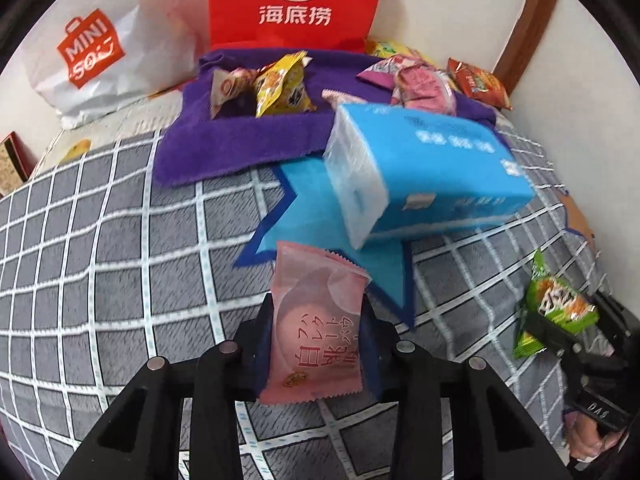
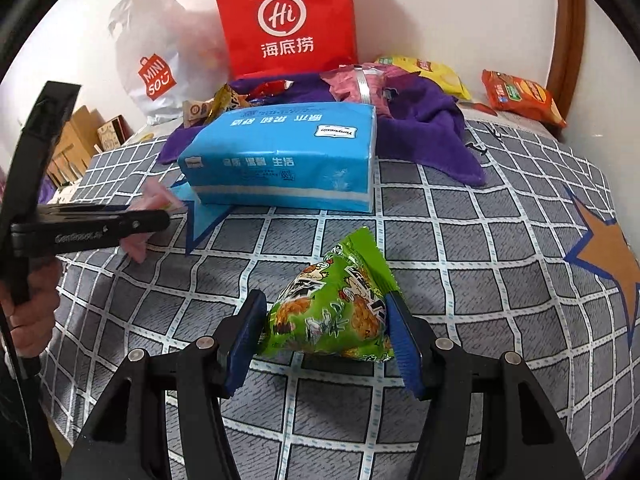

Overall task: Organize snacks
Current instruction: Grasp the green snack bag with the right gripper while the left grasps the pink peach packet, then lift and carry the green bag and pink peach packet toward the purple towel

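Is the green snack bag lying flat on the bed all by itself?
No, the green snack bag is pinched between the jaws of the right gripper, above the checkered bedsheet.

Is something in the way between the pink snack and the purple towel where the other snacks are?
Yes. The blue tissue pack lies on the bed between the pink snack, held by the left gripper, and the purple towel. It mostly blocks the right side; the towel's left part looks open.

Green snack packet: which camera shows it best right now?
Right wrist view: the green snack packet fills the center, clamped in the right tongs. In the left wrist view it sits small at the right edge, partly hidden.
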The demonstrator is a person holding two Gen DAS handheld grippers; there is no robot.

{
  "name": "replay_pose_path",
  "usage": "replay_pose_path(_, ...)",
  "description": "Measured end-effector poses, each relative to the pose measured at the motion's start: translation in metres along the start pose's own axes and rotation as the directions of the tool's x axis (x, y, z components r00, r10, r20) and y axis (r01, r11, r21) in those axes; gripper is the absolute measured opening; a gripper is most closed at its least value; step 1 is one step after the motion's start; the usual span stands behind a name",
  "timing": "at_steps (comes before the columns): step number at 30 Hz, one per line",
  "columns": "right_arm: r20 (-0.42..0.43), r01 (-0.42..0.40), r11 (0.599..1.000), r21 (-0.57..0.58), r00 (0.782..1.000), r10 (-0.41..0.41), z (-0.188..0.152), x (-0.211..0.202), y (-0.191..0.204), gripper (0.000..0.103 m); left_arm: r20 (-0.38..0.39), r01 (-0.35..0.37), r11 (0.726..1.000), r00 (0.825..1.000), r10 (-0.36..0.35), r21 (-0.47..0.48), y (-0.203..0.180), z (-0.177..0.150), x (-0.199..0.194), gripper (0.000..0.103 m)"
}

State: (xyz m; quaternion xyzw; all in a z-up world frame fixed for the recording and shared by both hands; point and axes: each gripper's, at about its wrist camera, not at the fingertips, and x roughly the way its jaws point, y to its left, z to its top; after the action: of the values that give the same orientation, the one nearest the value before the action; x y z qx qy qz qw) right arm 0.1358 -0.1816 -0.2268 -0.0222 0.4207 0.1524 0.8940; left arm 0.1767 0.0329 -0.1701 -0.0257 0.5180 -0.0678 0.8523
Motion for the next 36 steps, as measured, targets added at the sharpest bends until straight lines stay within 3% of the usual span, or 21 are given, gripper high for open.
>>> replay_pose_path(10,0.024,0.002,1.000,0.022,1.000,-0.002,0.006,0.009,-0.006,0.060,0.142,-0.039,0.999,0.989,0.042,-0.023,-0.002,-0.010,0.001,0.039)
replay_pose_path(16,0.033,0.037,0.999,-0.001,0.999,-0.037,0.014,0.016,-0.008,0.060,0.147,-0.093,0.995,0.985,0.090,0.016,-0.012,-0.012,0.002,0.040)
replay_pose_path(19,0.063,0.046,0.999,0.004,0.997,-0.046,0.012,0.017,-0.008,0.060,0.150,-0.068,0.998,0.986,0.067,0.001,-0.010,-0.012,0.001,0.040)
replay_pose_path(26,0.041,0.041,0.999,0.014,0.998,-0.042,0.013,0.022,-0.011,0.061,0.160,-0.007,0.999,0.987,0.013,-0.036,-0.002,-0.013,0.000,0.042)
replay_pose_path(29,0.046,0.066,0.998,0.006,0.997,-0.067,0.013,0.020,-0.008,0.059,0.166,0.015,0.998,0.986,-0.003,-0.067,0.004,-0.013,-0.003,0.037)
replay_pose_path(36,0.085,0.039,0.999,-0.015,0.996,-0.037,0.025,-0.010,0.009,0.057,0.105,0.111,0.988,0.989,-0.100,-0.108,0.015,-0.014,-0.028,0.036)
